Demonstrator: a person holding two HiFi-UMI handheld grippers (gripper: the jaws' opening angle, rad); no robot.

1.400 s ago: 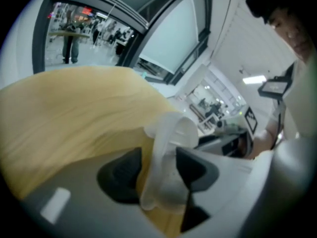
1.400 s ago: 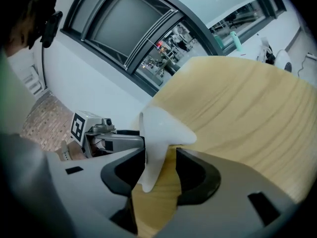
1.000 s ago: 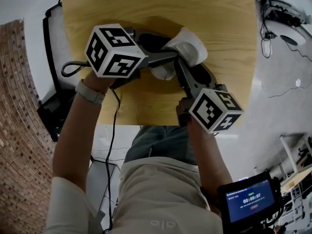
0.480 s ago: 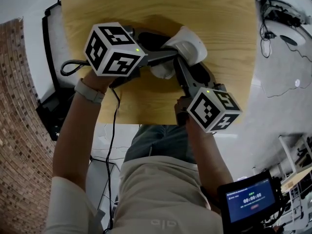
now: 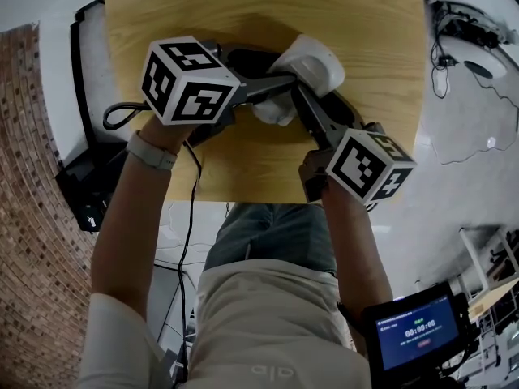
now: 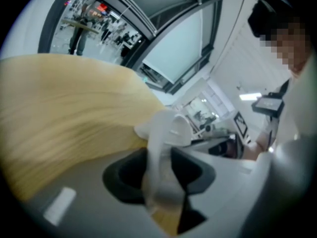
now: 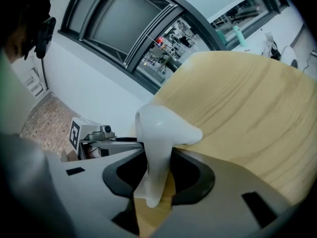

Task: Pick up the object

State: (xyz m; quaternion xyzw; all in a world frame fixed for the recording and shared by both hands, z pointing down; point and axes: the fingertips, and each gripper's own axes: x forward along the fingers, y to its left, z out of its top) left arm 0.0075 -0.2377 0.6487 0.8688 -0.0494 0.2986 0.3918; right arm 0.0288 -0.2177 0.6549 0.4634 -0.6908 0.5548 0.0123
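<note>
A white curved plastic object [image 5: 312,65] hangs over the round wooden table [image 5: 243,14], taken from two sides. My left gripper [image 5: 278,89] reaches in from the left and is shut on the object's thin lower part [image 6: 171,130]. My right gripper [image 5: 305,102] comes from the lower right, its jaws closing on the same stem. In the right gripper view the white object [image 7: 161,128] stands upright between the dark pads [image 7: 190,175], which touch it on both sides. The left gripper view shows blurred pads [image 6: 126,175] pressed against the stem.
The table's near edge [image 5: 243,199] lies just in front of the person's legs. A small monitor [image 5: 413,331] hangs at the lower right. Cables and a white device [image 5: 474,55] lie on the floor to the right. Brick paving [image 5: 32,177] is on the left.
The right gripper has shifted a little to the right and lower in the head view. The white object and the left gripper have edged slightly towards the table's far side.
</note>
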